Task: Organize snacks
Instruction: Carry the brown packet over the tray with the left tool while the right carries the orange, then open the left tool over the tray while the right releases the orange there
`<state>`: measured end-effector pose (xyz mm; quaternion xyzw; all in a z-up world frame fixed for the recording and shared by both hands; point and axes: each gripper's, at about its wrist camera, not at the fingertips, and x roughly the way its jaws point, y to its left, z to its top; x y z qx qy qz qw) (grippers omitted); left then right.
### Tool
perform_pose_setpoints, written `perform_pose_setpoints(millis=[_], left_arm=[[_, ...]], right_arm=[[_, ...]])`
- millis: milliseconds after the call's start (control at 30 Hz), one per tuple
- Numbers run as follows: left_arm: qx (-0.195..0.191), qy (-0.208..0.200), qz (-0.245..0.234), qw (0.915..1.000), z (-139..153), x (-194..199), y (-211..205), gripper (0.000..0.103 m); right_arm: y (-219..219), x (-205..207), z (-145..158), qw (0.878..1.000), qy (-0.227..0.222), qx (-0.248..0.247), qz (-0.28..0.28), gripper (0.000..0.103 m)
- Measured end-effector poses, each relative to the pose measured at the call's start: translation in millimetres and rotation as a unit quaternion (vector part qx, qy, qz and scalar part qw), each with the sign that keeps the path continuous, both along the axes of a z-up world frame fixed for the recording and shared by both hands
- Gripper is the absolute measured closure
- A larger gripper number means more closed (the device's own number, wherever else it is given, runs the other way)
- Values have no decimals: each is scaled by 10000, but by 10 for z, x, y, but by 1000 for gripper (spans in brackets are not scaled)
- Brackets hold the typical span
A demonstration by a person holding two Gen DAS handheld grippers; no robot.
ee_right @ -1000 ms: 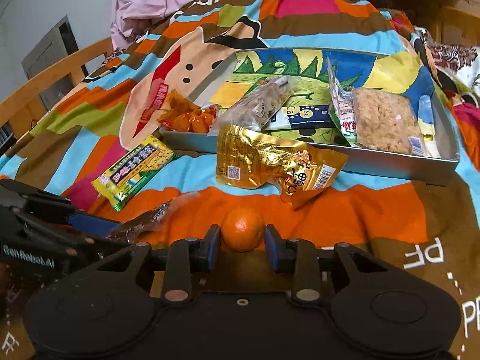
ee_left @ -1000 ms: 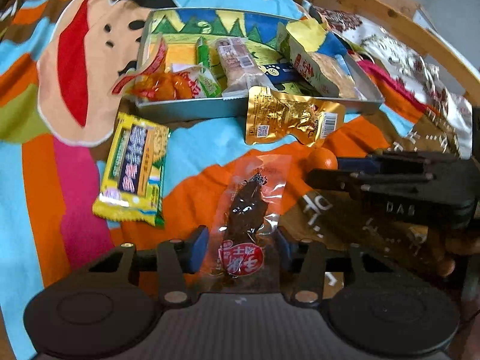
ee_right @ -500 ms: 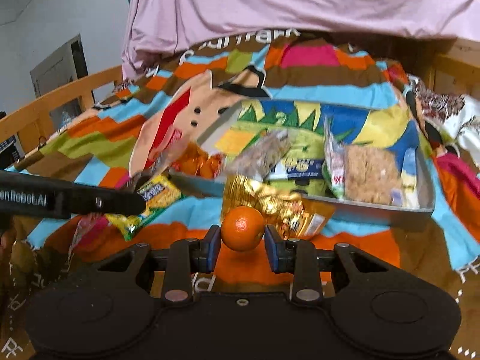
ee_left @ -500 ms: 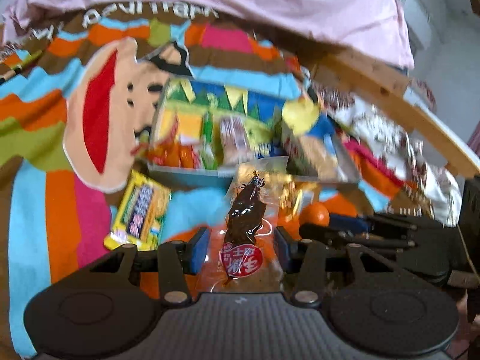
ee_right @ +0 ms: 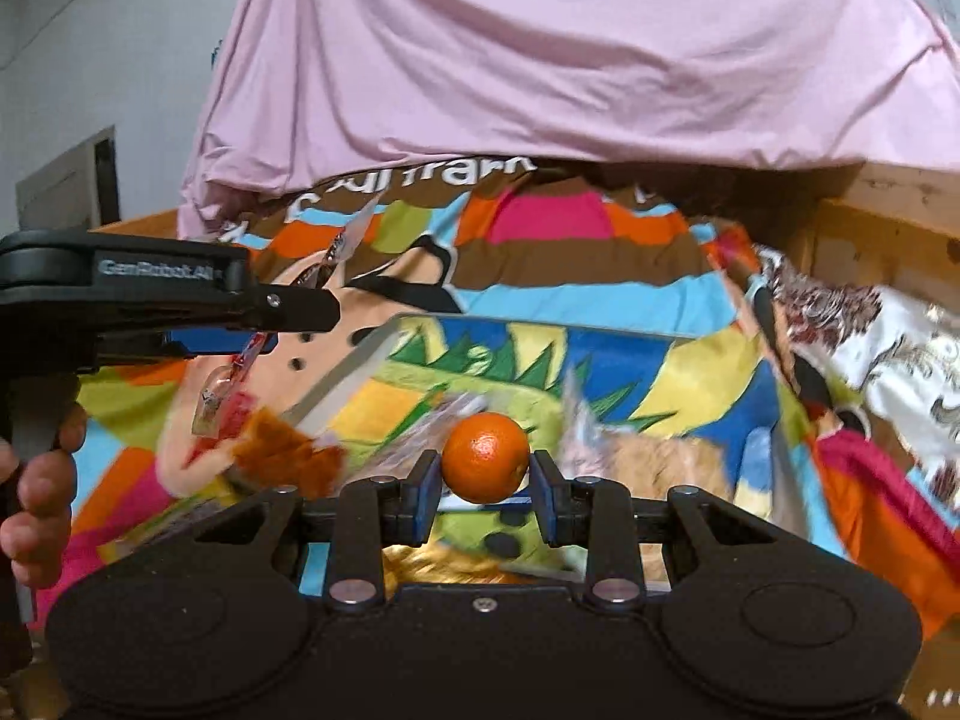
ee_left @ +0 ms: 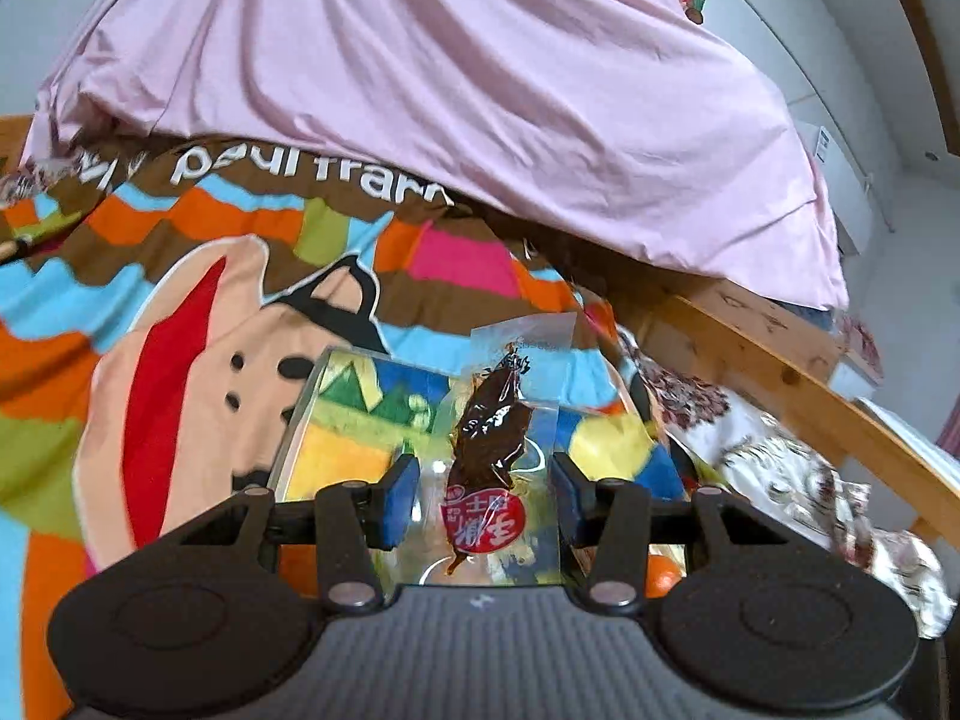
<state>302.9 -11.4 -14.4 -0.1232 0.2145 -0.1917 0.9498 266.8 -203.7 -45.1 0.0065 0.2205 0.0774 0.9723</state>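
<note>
My left gripper (ee_left: 485, 504) is shut on a clear packet with a dark brown snack and red label (ee_left: 489, 450), held up in the air above the tray (ee_left: 300, 420). My right gripper (ee_right: 485, 489) is shut on a small orange (ee_right: 486, 457), held above the tray (ee_right: 366, 354), which has a colourful lining and several snack packs. In the right wrist view the left gripper (ee_right: 264, 306) shows at the left, with the clear packet (ee_right: 231, 384) hanging edge-on from it.
The tray lies on a bright striped cartoon blanket (ee_left: 168, 372) on a bed. A pink sheet (ee_left: 450, 90) is bunched behind it. A wooden bed rail (ee_left: 798, 384) runs along the right. A person's hand (ee_right: 36, 492) grips the left handle.
Both grippers have risen and tilted up with their loads. The loose packs on the blanket have dropped out of view, and the pink sheet now fills the top of both views.
</note>
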Motion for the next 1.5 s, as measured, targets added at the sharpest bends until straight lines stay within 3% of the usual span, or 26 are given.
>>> perform_pose_setpoints(millis=[167, 433, 667, 867, 1000, 1367, 1500], left_arm=[[185, -50, 111, 9998, -152, 319, -112, 52], [557, 72, 250, 9981, -427, 651, -184, 52], [831, 279, 251, 9958, -586, 764, -263, 52], [875, 451, 210, 9949, -621, 807, -293, 51], [782, 492, 167, 9956, -600, 802, -276, 39], [574, 43, 134, 9982, -204, 521, -261, 17], [455, -145, 302, 9984, 9, 324, -188, 5]], right_arm=[[-2, 255, -157, 9999, 71, -80, -83, 69], [160, 403, -350, 9978, 138, -643, -36, 69], [270, 434, -422, 9948, 138, -1007, 58, 68], [285, 431, -420, 9942, 107, -1070, 49, 60], [262, 406, -370, 9950, 60, -1001, 11, 57], [114, 70, 84, 9948, -629, -775, -225, 25], [11, -114, 253, 9941, -822, -579, -405, 3]])
